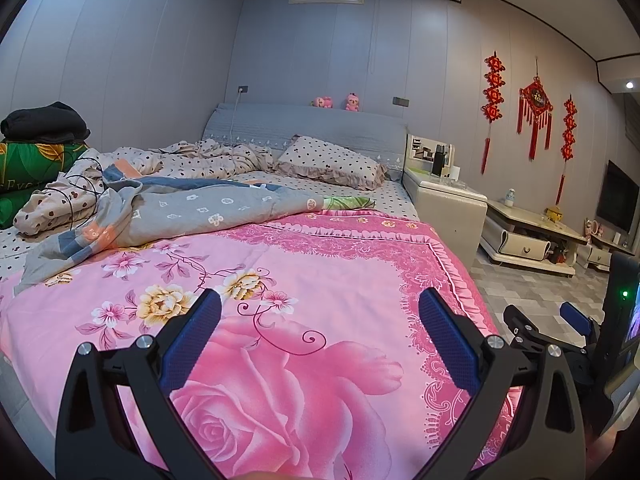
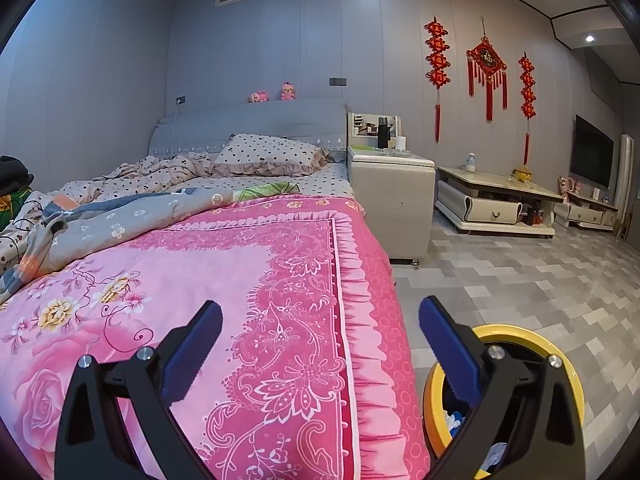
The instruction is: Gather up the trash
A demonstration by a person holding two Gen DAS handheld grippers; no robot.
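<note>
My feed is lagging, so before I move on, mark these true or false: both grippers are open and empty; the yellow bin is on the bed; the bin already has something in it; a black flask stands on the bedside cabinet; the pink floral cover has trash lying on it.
1. Both the left gripper and the right gripper are open and empty. True.
2. The yellow bin is on the bed. False: it stands on the floor beside the bed.
3. The bin has something in it. True: crumpled scraps show inside.
4. A black flask stands on the bedside cabinet. True.
5. The pink floral cover has trash on it. False: none shows there.
</note>
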